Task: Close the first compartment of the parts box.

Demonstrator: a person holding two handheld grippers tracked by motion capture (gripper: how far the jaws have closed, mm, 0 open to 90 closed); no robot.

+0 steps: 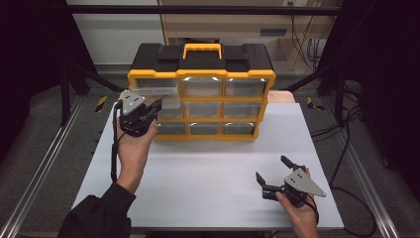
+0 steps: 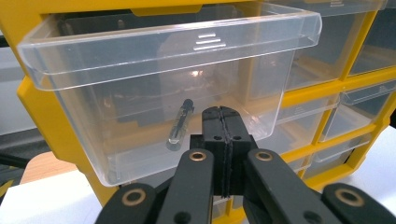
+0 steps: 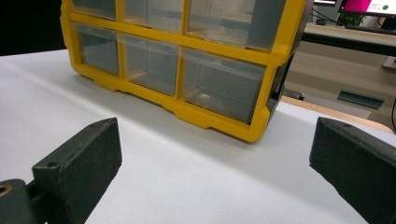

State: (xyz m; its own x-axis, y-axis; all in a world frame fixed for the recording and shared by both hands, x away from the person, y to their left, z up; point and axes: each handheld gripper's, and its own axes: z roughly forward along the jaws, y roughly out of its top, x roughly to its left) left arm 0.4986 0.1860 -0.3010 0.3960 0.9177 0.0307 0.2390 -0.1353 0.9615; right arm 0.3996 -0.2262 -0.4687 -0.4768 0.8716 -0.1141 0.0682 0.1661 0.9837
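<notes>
Item: one yellow-and-black organiser cabinet (image 1: pixel 200 94) at 12 o'clock on the white worktop (image 1: pixel 208 183), with nine clear drawers in three rows of three and one yellow carry handle (image 1: pixel 202 49) on top. One drawer, the pulled-out drawer (image 2: pixel 154 88) at the cabinet's upper left, stands forward of the frame; the other eight sit flush. Contents: one small clear-handled screwdriver (image 2: pixel 180 126), lying inside this drawer near its front wall, long axis running from 7 o'clock to 1 o'clock in the left gripper view, dark tip toward 1 o'clock. Left gripper (image 2: pixel 223 116): one, at 10 o'clock on the worktop, jaws closed flat against each other with nothing between them, tips at the drawer's front face; contact cannot be told. Right gripper (image 1: pixel 271 174): one, at 5 o'clock, well apart from the cabinet, jaws spread wide and empty, pointing toward the cabinet's lower right corner.
</notes>
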